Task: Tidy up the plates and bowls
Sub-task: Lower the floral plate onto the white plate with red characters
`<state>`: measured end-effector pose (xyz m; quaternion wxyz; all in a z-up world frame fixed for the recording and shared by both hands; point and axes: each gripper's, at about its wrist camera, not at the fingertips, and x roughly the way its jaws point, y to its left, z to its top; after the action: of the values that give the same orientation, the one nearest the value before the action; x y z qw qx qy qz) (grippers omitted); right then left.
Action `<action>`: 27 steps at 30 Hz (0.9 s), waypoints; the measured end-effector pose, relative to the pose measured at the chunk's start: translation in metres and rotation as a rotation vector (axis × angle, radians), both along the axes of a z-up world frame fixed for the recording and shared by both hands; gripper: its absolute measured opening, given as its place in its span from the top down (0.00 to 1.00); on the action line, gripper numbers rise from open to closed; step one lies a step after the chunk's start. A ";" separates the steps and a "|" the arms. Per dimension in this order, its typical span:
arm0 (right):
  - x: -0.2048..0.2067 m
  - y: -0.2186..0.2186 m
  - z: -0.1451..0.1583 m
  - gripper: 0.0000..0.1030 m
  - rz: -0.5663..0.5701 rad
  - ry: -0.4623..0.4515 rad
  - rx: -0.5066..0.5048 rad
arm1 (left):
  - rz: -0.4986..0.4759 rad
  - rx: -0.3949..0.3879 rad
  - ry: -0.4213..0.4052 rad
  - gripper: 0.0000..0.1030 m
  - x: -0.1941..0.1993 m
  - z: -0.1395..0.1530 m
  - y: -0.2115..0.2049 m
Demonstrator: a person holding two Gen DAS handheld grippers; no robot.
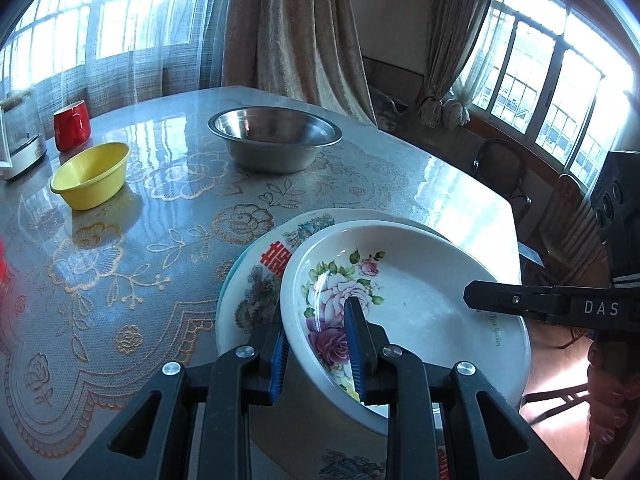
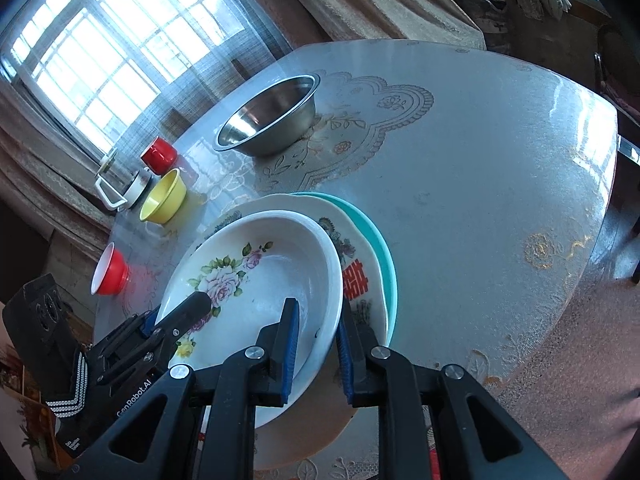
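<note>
A white deep plate with pink roses (image 1: 420, 280) (image 2: 280, 264) lies tilted over a plate with a red character (image 1: 272, 264) (image 2: 356, 276), which rests on a teal plate (image 2: 386, 252). My left gripper (image 1: 314, 312) is shut on the rose plate's near rim, one blue pad inside and one outside. My right gripper (image 2: 318, 308) is shut on the opposite rim in the same way. Each gripper shows in the other view: the right gripper's black finger (image 1: 492, 300) reaches over the rim, and the left gripper (image 2: 172, 312) sits at lower left. Whether the rose plate touches the stack is hidden.
On the lace-patterned round table (image 1: 160, 240) stand a steel bowl (image 1: 276, 136) (image 2: 268, 120), a yellow bowl (image 1: 92, 176) (image 2: 164, 196), a red mug (image 1: 72, 126) (image 2: 160, 154), a small red bowl (image 2: 110, 270) and a glass kettle (image 1: 20, 132). The table's edge (image 1: 508, 208) runs close behind the stack; a chair (image 1: 500, 164) stands beyond.
</note>
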<state>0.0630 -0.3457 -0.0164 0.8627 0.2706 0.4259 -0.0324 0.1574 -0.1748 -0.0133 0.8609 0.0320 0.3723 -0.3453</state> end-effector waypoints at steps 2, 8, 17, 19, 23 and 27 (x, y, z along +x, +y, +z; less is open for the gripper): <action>0.003 0.001 0.000 0.81 0.003 0.008 -0.009 | 0.001 0.006 -0.007 0.75 0.000 0.001 0.000; 0.012 0.006 0.003 0.79 0.010 0.048 -0.049 | 0.003 0.004 0.008 0.75 0.000 0.002 0.002; 0.015 0.022 0.007 0.76 0.038 0.064 -0.200 | 0.003 0.005 0.015 0.75 0.002 0.003 0.004; 0.015 0.027 0.009 0.76 0.048 0.066 -0.261 | 0.001 0.009 0.016 0.75 0.001 0.002 0.004; 0.014 0.031 0.011 0.75 0.056 0.068 -0.318 | 0.000 0.017 0.008 0.75 0.001 0.002 0.002; 0.013 0.029 0.011 0.75 0.051 0.068 -0.312 | -0.006 0.033 -0.004 0.75 -0.001 0.001 0.000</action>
<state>0.0757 -0.3167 -0.0051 0.8800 0.1209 0.4513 -0.0852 0.1566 -0.1748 -0.0123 0.8598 0.0479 0.3762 -0.3419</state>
